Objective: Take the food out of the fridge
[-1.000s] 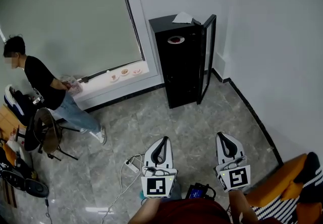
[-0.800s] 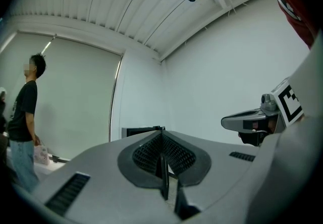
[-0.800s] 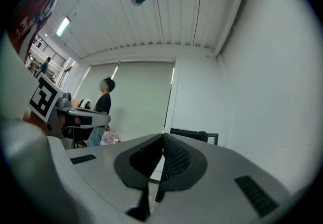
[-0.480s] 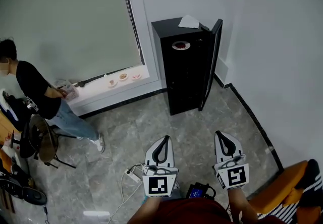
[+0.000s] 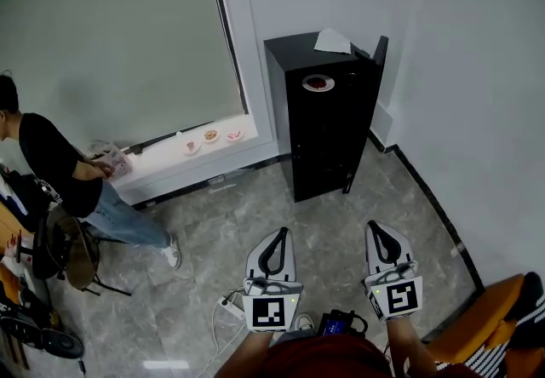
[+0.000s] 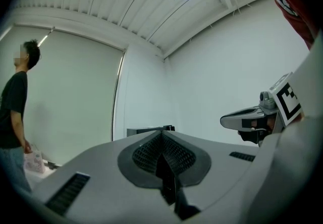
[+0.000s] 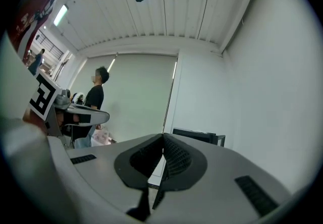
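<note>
Both grippers are clenched on nothing. The left gripper [image 5: 275, 235] and right gripper [image 5: 380, 228] sit side by side at the bottom of the head view, well apart from the black fridge [image 5: 328, 138] in the upper middle. The food's on a plate [image 5: 318, 83] on the fridge's upper shelf, with the door [image 5: 377, 57] open at its right.

Likely snags: the floor cable [image 5: 213, 321] at bottom left could trip the person walking up, and tilting the plate would dump the food. A bystander [image 5: 51, 165] stands far left and an orange chair [image 5: 481, 325] sits lower right, neither in the way.
</note>
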